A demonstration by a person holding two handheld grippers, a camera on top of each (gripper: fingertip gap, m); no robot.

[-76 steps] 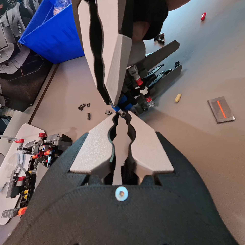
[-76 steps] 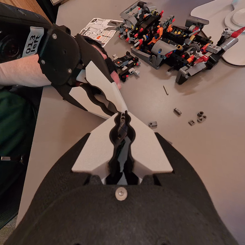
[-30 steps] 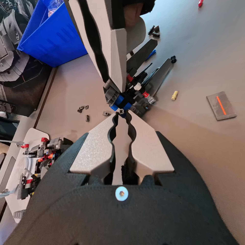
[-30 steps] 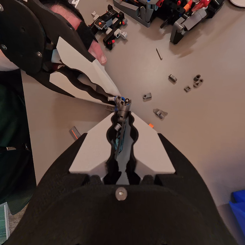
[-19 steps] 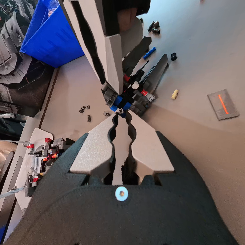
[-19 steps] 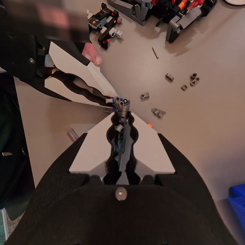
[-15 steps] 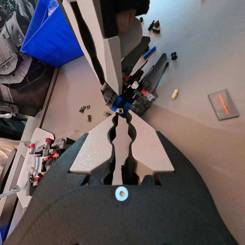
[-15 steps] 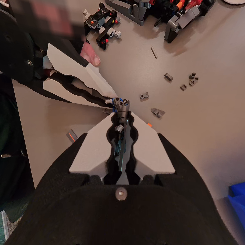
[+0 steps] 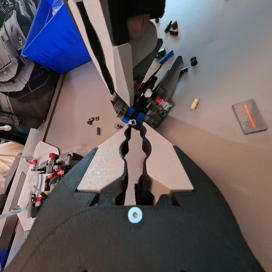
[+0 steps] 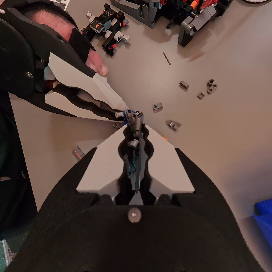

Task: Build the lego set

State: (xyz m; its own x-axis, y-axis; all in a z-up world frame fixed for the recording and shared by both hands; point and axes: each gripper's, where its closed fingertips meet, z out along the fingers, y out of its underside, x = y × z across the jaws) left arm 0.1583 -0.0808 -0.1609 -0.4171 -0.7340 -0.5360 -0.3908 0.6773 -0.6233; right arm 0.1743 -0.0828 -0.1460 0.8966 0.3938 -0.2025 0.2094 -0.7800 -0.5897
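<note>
My right gripper (image 10: 136, 125) is shut on a small lego sub-assembly (image 10: 134, 117) of dark grey, black and blue parts with long dark panels. Its dark grey end sticks out past the fingertips. In the left wrist view the right gripper (image 9: 129, 103) comes down from above and holds the sub-assembly (image 9: 147, 106) just over the table. My left gripper (image 9: 135, 125) is shut on a short light grey pin (image 9: 133, 122). The pin's cross end touches the sub-assembly's blue connectors. The left gripper (image 10: 122, 116) reaches in from the left in the right wrist view.
A blue bin (image 9: 56, 44) stands at the table's edge. The large car model (image 10: 184, 11) and a small black sub-assembly (image 10: 107, 29) lie beyond. Loose grey parts (image 10: 157, 106), a grey tile with an orange stripe (image 9: 248, 116), a tan pin (image 9: 194, 102) and a blue axle (image 9: 166, 57) lie around. The grippers are tip to tip, or close to it.
Since 2.5 s ago the sub-assembly has turned in the right gripper, so its grey end sticks out more. In the last second both grippers have stayed tip to tip, shifting only slightly.
</note>
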